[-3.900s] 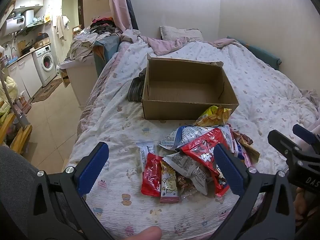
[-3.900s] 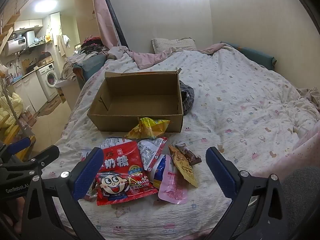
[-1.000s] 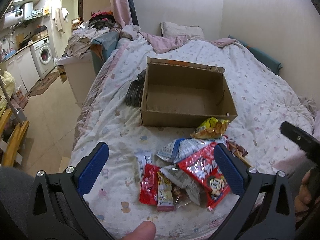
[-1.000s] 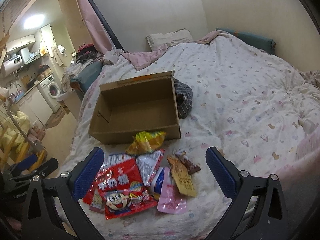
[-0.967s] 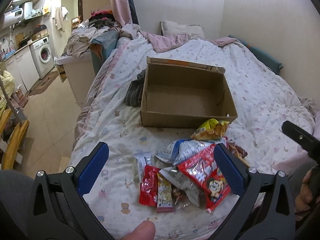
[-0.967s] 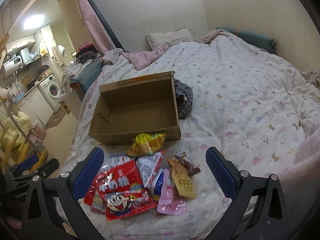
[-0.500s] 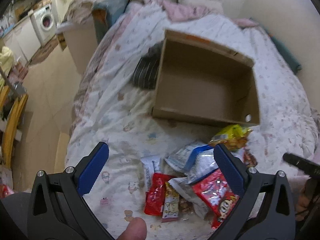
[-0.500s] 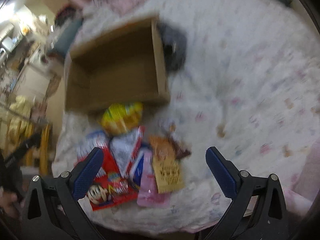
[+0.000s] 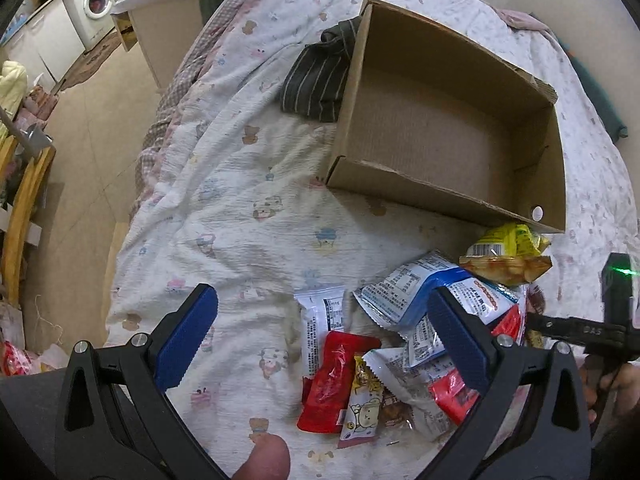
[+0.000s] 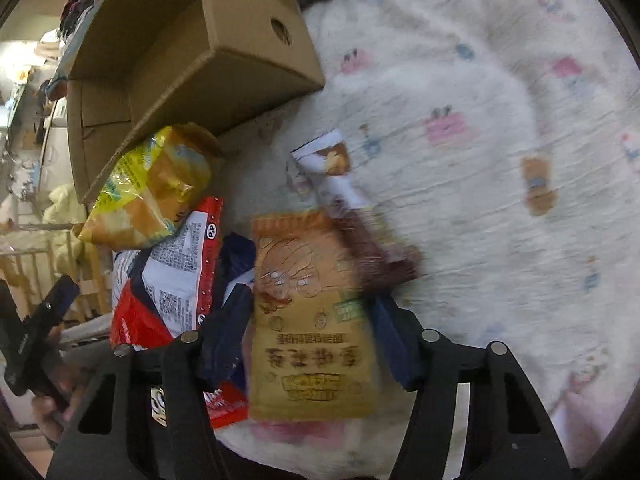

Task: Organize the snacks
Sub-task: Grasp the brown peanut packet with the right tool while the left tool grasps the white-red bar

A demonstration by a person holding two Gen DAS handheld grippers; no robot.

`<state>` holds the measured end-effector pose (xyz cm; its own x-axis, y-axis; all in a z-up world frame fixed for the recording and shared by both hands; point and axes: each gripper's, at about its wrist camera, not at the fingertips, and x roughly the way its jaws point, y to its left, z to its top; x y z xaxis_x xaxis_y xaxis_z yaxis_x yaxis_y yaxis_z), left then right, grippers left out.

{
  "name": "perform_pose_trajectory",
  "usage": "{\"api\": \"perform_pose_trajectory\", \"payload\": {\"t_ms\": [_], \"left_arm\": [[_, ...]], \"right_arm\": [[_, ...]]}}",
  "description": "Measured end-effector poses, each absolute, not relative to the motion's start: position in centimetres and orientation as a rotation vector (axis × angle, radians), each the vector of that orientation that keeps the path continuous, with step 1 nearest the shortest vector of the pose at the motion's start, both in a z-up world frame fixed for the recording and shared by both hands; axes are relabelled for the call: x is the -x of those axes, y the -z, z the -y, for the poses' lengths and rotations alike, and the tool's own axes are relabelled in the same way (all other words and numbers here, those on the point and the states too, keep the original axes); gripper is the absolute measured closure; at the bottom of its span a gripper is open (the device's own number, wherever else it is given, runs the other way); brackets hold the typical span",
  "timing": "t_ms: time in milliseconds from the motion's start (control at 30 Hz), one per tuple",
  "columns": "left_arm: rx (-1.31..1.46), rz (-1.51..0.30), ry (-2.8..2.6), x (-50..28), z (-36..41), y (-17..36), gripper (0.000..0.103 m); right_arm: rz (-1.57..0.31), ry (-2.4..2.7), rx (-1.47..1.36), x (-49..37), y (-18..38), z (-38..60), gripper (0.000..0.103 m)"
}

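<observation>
My left gripper hangs over the bed with its fingers spread wide and nothing between them; the snacks lie in a heap just under and beside the right-hand one. The box sits open beyond the heap, its near wall touching a yellow bag. A striped cloth is tucked against the box's left wall. Off the bed's left edge I see floor, a washer and a wooden frame.

In the right wrist view my right gripper is down on the heap, its fingers at about half spread and closing, with a tan packet lying between them. I can't tell whether the pads press on it yet; the view is smeared by motion. A brown bar lies across the packet's top right corner, and a red-and-white bag crowds its left side, overlapped by the yellow bag. A dark blue wrapper is wedged between the red bag and the packet, close against the left-hand finger. Something pink peeks from under the packet's near edge, mostly hidden.

The box's corner looms at upper left in this view, and its inside is only partly seen. The left gripper's body shows at the far left edge, cut off. In the left wrist view the right gripper is just a dark body at the right rim, with its fingers out of sight, and a thumb tip intrudes at the bottom
</observation>
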<state>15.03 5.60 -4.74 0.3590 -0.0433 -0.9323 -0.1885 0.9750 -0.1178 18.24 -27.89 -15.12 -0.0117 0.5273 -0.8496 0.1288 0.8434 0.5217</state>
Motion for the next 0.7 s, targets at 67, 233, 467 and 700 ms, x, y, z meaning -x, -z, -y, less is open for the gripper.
{"api": "perform_pose_trajectory", "payload": {"t_ms": [67, 233, 467, 700], "left_arm": [[0.215, -1.201, -0.093, -15.1, -5.5, 4.8, 0.0], [0.196, -1.2, -0.102, -15.1, -5.5, 5.0, 0.0], [0.203, -1.21, -0.141, -14.9, -6.6, 5.5, 0.0], [0.225, -1.227, -0.199, -14.9, -8.5, 6.4, 0.0]], "right_arm": [[-1.558, -0.331, -0.521, -18.2, 15.1, 27.5, 0.047], [-1.498, -0.304, -0.422, -18.6, 13.2, 26.4, 0.047], [-1.438, -0.341, -0.405, -18.8, 11.4, 26.2, 0.064], [-1.325, -0.426, -0.484, -16.9, 7.1, 26.8, 0.067]]}}
